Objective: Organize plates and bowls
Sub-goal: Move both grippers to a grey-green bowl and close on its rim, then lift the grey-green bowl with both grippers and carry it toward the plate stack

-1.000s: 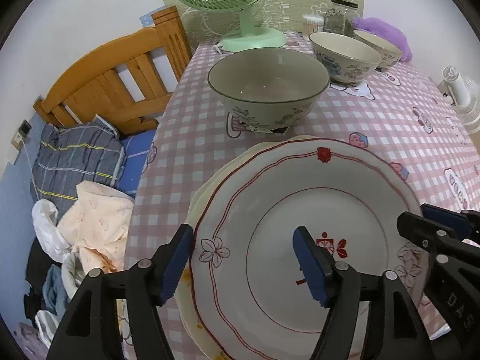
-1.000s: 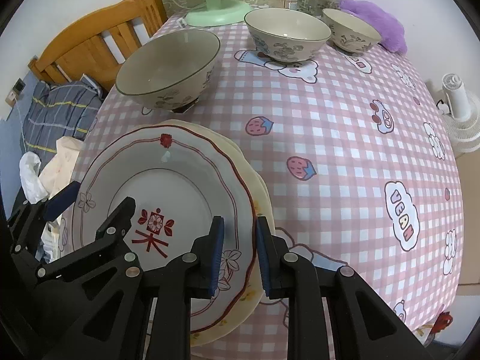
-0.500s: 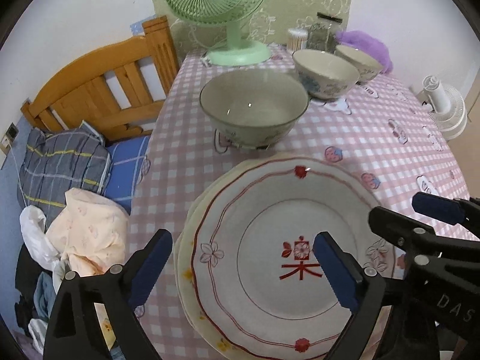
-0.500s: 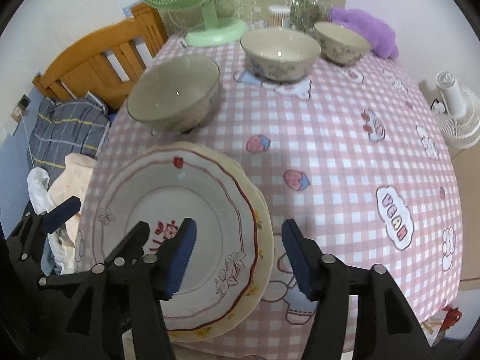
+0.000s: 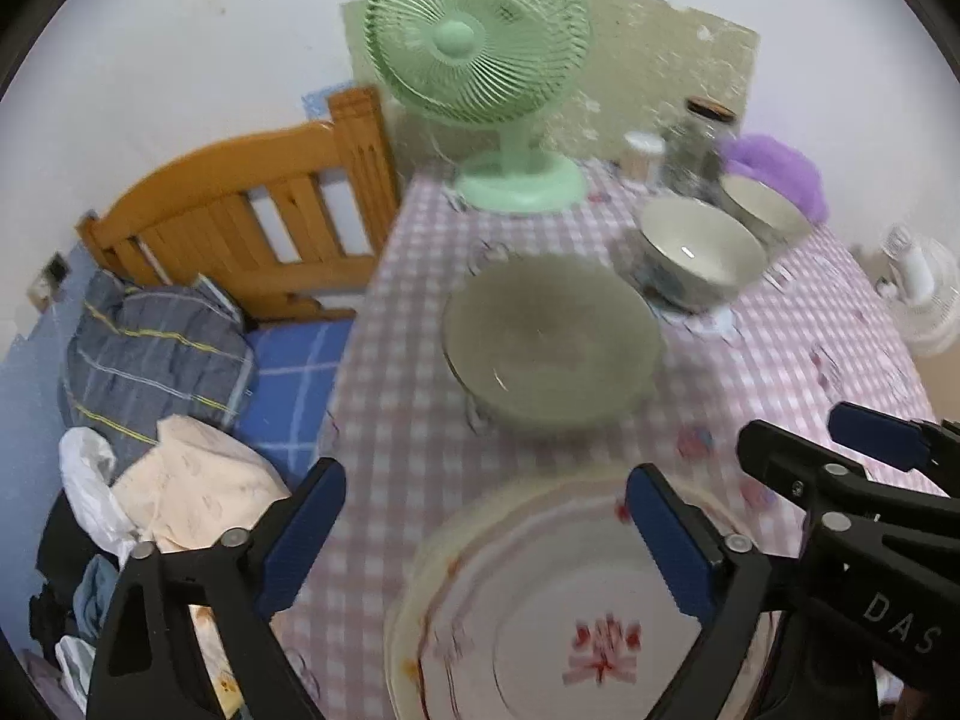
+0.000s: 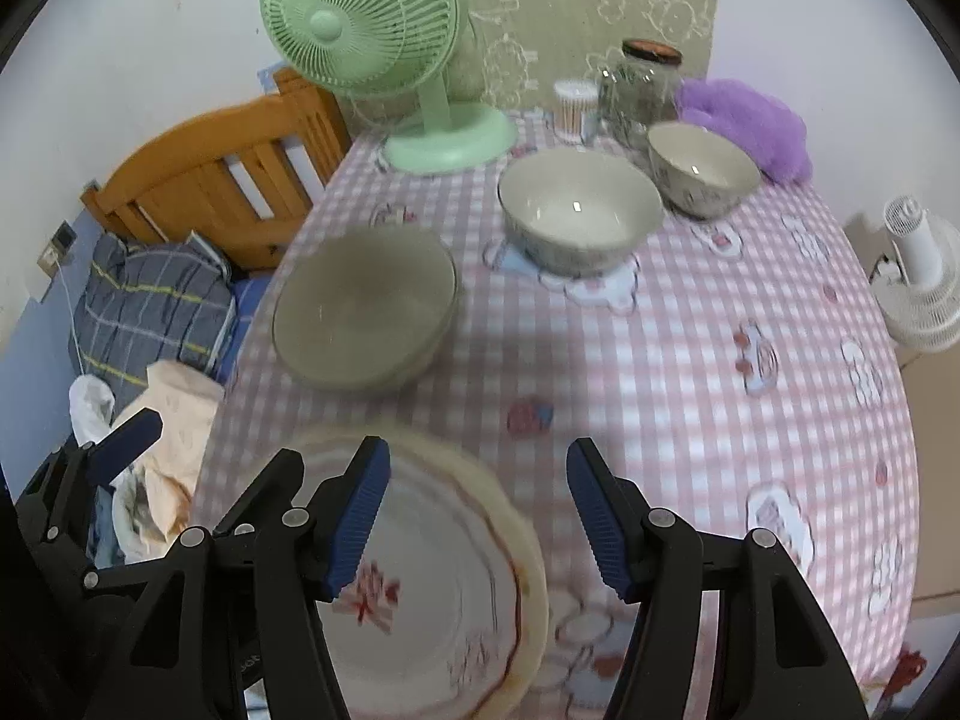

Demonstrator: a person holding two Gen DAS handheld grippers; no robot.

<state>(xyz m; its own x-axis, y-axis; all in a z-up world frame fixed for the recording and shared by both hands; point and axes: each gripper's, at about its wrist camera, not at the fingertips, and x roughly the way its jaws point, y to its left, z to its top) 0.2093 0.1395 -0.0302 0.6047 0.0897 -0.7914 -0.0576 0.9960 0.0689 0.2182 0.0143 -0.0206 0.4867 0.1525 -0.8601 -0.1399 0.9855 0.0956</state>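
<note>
While "DAS" shows on the spread right tongs [image 6: 477, 510], the left tongs [image 5: 483, 537] gape above the plates [image 5: 558, 612].

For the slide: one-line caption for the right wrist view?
Right gripper, jaws open, above stacked plates; three bowls and green fan beyond.

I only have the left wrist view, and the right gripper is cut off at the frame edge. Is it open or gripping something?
Observer: The right gripper is open, with nothing between its pads. It hangs over the far edge of the plate stack.
Operator: Does the stack's right rim sit on the table?
Observer: Yes, the pink checked tablecloth shows beyond that rim.
Operator: What's the blurry white thing beside the jar?
Observer: A small tub of cotton swabs, standing between the green fan and the glass jar.
</note>
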